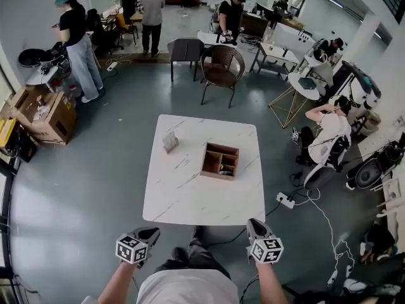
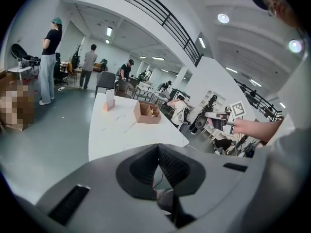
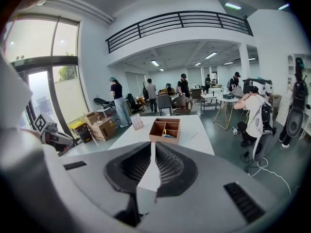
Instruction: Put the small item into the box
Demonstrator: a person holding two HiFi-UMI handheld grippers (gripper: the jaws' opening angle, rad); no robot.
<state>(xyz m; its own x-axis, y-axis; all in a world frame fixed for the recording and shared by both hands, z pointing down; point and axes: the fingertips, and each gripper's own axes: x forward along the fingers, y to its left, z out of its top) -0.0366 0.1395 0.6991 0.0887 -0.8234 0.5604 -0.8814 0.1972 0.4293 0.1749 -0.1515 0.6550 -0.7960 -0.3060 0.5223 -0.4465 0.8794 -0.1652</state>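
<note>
A wooden box (image 1: 220, 161) with several compartments stands right of centre on the white marble table (image 1: 183, 195). It holds some small yellowish things (image 3: 165, 134) in one compartment. A small card stand (image 1: 169, 142) is left of it. My left gripper (image 1: 152, 234) and right gripper (image 1: 254, 224) hover just short of the table's near edge, close to my body, well apart from the box. In the left gripper view the left gripper (image 2: 158, 148) has its jaws together with nothing held. My right gripper (image 3: 152, 145) is likewise shut and empty, pointing at the box (image 3: 165, 130).
Two chairs (image 1: 221, 68) stand beyond the table's far end. Cardboard boxes (image 1: 41, 116) sit at the left. Several people stand at the back, and one sits at the right (image 1: 329, 135). A power strip (image 1: 285, 200) and cables lie on the floor by the table's right side.
</note>
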